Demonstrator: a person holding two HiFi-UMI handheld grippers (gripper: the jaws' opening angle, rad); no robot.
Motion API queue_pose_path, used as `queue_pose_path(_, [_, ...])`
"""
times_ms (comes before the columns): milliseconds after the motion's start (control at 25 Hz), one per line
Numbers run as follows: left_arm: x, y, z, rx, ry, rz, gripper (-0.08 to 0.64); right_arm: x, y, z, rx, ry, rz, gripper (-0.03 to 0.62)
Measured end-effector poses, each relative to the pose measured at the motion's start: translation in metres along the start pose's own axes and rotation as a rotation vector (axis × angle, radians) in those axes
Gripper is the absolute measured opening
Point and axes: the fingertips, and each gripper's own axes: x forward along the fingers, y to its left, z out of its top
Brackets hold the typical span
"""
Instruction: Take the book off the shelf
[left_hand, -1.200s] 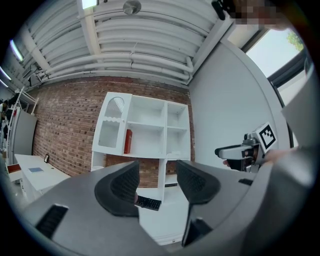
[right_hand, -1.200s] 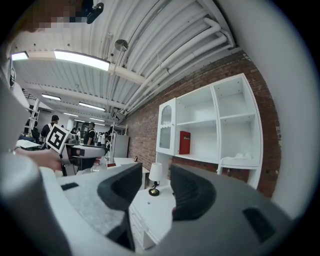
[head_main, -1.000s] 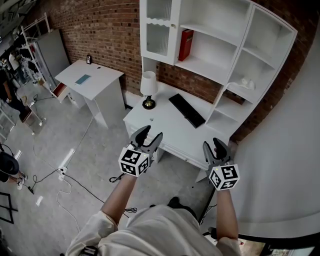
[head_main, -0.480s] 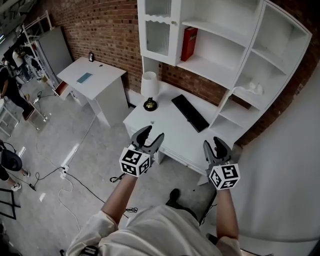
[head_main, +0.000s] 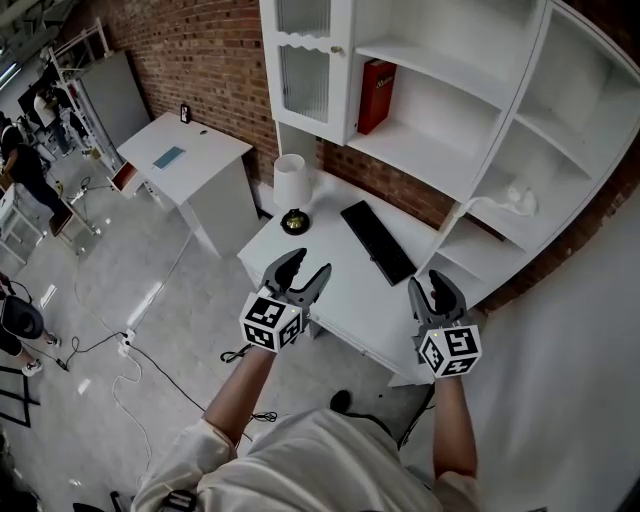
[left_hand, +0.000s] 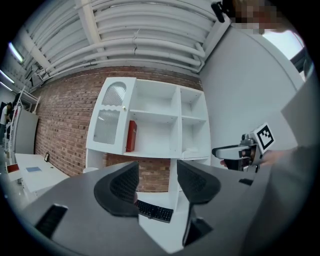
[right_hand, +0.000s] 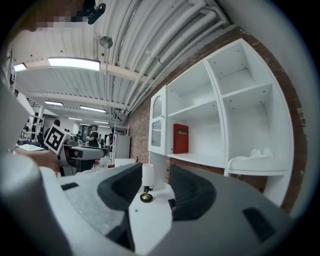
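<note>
My left gripper (head_main: 303, 270) hovers over the near edge of a white desk (head_main: 350, 285), its jaws spread wide with nothing between them. Beyond it a lamp (head_main: 291, 190) stands on the desk, then a black keyboard (head_main: 376, 241) lies askew. Above, the red book (head_main: 375, 95) stands upright at the left end of an open shelf (head_main: 420, 150), just beside a glass-door cabinet (head_main: 305, 60). My right gripper (head_main: 432, 290) hovers at the desk's right, its jaws likewise apart and empty. On a lower right shelf lies a small white thing (head_main: 520, 197), perhaps cloth.
</note>
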Motion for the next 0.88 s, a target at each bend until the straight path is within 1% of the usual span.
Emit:
queue_pose_path(400, [0.072,-0.013,0.004,0.009,-0.005,0.041,0.221,0.032,-0.071,-0.001,-0.007,-0.01,0.049,0.161])
queue_pose_path(640, [0.095,-0.017,0.003,0.02,0.001,0.055,0.221,0.043,-0.094,-0.002,-0.006,-0.018,0.063,0.161])
queue_pose_path(880, [0.108,-0.011,0.004,0.021,0.005,0.067,0.221,0.057,-0.106,-0.003,0.002,-0.018,0.072,0.161])
